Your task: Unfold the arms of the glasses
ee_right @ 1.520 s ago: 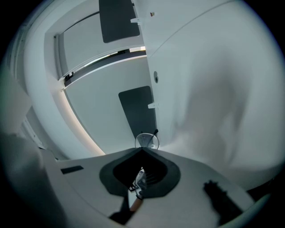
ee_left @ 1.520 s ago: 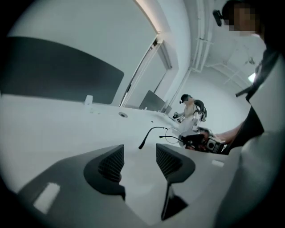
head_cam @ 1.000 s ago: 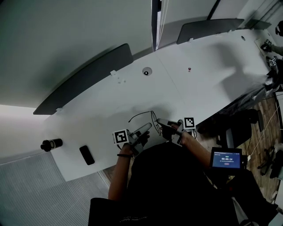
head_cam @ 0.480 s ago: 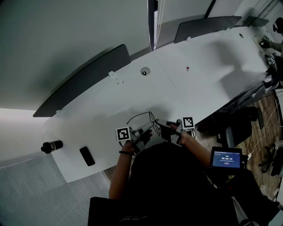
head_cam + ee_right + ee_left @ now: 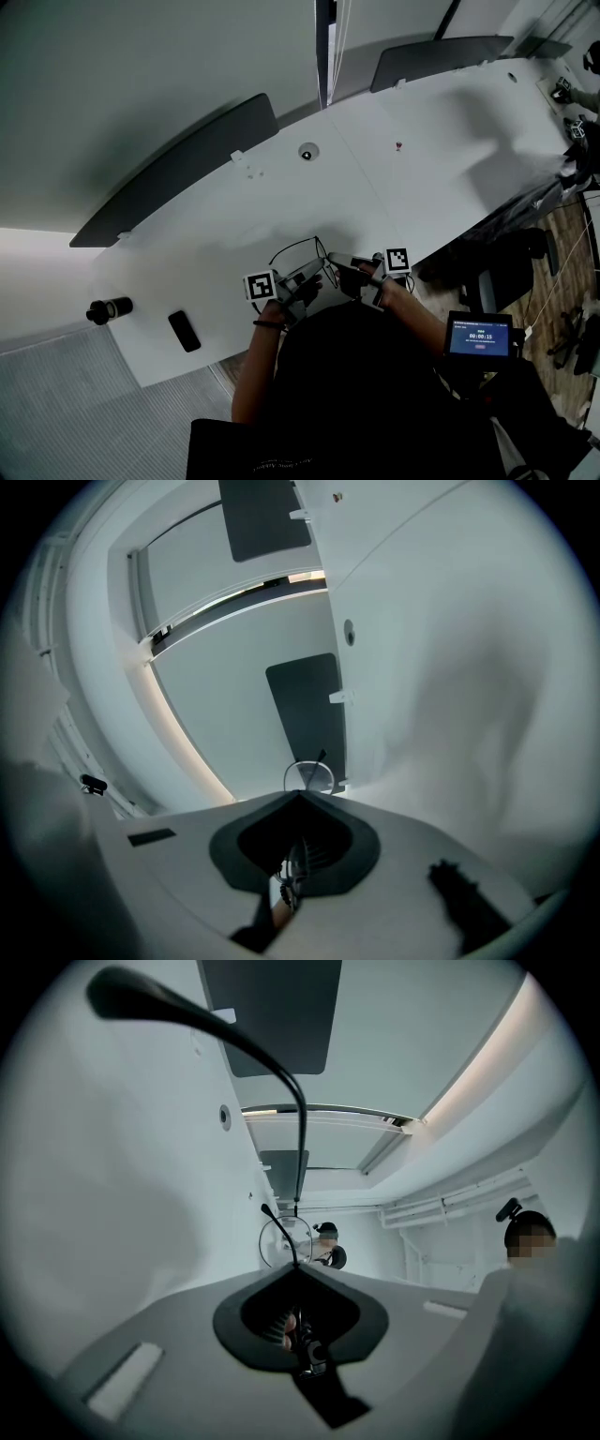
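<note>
My left gripper (image 5: 296,1271) has just been closing and now pinches a thin wire of the glasses (image 5: 322,251), which I take for the folded arm (image 5: 277,1232); nothing else sits between its jaws. The glasses are held over the near edge of the white table (image 5: 422,159), between my two tools (their tips nearly meet). The unfolded arm (image 5: 292,244) sweeps out to the left in a long curve. My right gripper (image 5: 298,795) is clamped tight on the frame beside the lens, steadying it. I judge the job about half done: one arm is out, and the one I've caught has yet to swing open.
</note>
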